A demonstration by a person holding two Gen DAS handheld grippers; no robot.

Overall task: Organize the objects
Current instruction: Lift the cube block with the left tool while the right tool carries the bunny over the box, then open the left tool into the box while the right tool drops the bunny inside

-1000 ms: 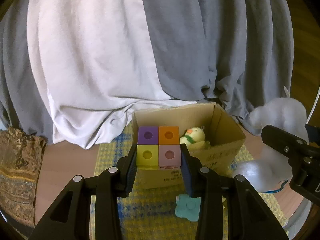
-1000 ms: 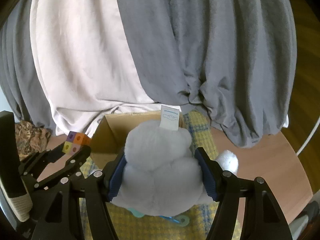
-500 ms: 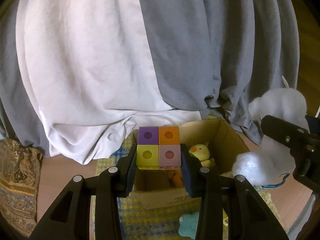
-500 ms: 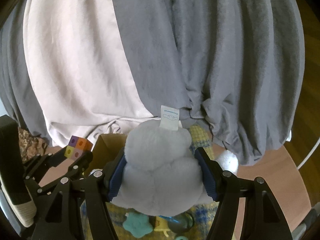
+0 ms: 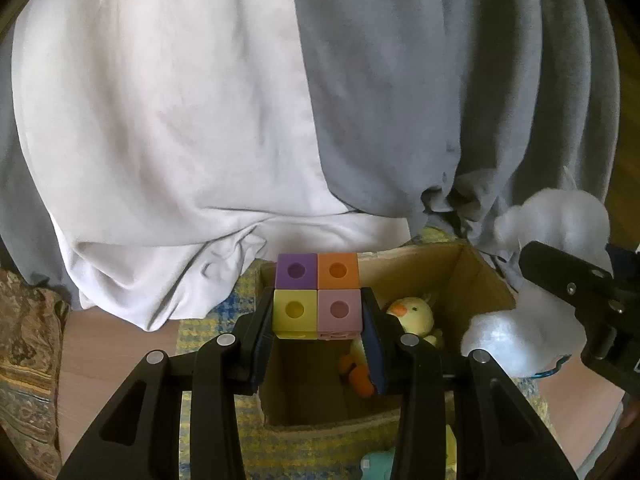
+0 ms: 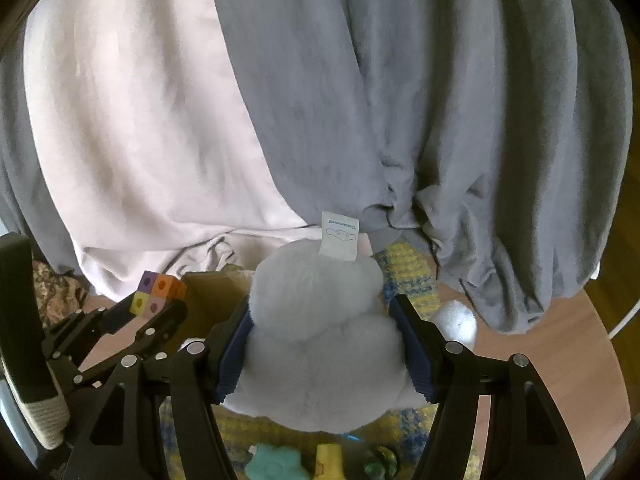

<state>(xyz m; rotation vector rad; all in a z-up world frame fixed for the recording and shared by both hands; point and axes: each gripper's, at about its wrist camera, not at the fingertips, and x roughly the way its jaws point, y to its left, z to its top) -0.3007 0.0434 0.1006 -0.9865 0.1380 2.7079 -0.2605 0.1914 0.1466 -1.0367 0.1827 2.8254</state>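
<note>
Draped sheets (image 5: 200, 120) hiding furniture; box (image 5: 472, 276) half-blocked.

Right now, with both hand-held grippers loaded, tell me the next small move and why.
Probably lower the left hand-held gripper a little and let go of the block cluster. It hangs clamped over the open cardboard box, above a bare patch of floor beside the yellow duck plush. The right hand-held gripper should hold the white plush back until then.
</note>
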